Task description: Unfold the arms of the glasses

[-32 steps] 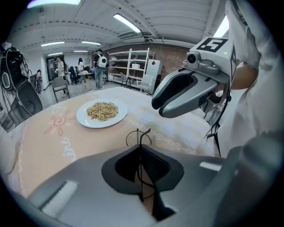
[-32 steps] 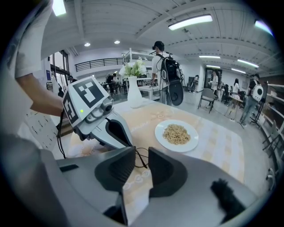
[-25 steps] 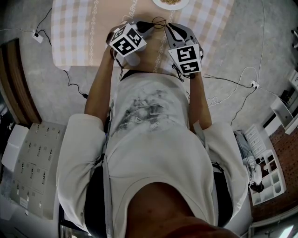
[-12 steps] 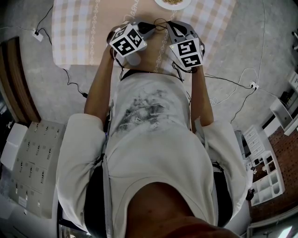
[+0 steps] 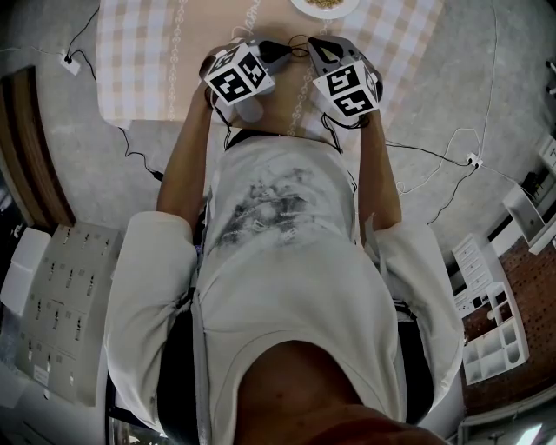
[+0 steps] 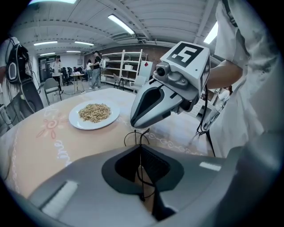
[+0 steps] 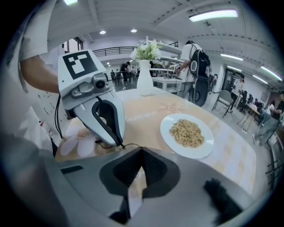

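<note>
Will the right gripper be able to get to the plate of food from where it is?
Probably yes: the plate lies just past the right gripper with bare tablecloth between. But its jaws look shut on the glasses, so it isn't free.

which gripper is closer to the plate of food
Right. In the head view the right gripper stops just short of the plate; the left gripper is beside it, further off to the plate's left.
</note>
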Available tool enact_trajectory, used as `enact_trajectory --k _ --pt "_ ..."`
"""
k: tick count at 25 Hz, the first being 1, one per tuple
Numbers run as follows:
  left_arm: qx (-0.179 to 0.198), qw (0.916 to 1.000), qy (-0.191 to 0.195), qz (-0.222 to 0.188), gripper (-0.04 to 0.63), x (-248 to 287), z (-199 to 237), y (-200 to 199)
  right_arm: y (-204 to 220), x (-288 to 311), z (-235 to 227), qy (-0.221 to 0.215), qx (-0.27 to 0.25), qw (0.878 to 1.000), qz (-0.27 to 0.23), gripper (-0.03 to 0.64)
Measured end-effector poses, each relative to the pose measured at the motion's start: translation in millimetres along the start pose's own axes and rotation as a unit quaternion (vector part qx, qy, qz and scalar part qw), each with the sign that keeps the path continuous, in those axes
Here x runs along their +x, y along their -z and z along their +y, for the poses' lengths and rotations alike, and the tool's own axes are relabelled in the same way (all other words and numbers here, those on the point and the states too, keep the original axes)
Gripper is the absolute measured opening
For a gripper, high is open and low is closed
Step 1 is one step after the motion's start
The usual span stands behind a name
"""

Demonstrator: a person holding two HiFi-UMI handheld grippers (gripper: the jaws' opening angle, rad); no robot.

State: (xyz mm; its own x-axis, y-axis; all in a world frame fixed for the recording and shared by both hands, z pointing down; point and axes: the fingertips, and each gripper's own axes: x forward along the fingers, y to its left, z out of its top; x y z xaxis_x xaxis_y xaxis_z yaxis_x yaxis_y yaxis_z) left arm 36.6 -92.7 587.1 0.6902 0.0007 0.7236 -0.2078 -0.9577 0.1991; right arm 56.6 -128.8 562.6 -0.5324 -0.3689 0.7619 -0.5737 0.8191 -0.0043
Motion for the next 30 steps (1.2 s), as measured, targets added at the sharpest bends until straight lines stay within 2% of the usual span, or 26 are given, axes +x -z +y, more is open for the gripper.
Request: enact_trajectory --k 15,30 --pt "0.006 1.0 0.004 -0.001 0.014 -1 1 2 12 16 8 -0.034 -0.034 0.998 0.041 0.017" --pt "0.012 0.9996 -0.005 -0.026 0.014 -8 -2 -4 13 17 10 -0.029 -0.06 0.996 0.052 0.017"
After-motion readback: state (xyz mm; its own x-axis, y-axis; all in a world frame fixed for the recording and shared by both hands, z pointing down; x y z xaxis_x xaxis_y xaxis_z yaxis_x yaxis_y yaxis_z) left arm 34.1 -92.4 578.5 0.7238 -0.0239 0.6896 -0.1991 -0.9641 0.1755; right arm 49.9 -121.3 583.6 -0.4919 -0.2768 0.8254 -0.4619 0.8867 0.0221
